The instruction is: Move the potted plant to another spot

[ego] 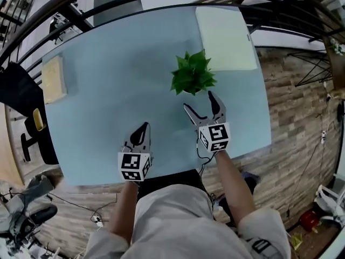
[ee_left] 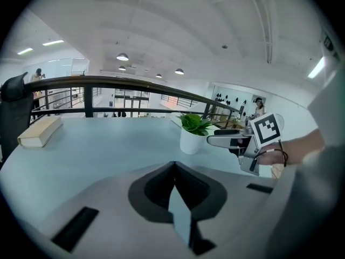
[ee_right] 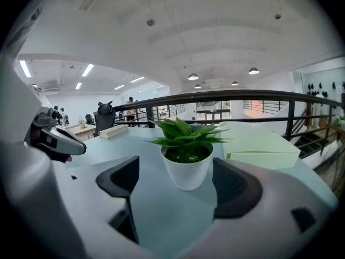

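Right gripper (ego: 198,101) hovers over the pale blue table (ego: 108,90) with its jaws spread wide, and the potted plant (ego: 192,75) stands upright just ahead of the gap, touching neither pad. Left gripper (ego: 142,131) hangs nearer the table's front edge, well apart from the plant, its jaws pressed together on nothing

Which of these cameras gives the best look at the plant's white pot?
The right gripper view: the pot stands close and central, whole, framed by the open jaws. The head view looks down on the leaves, which hide most of the pot. The left gripper view shows the pot small and far off.
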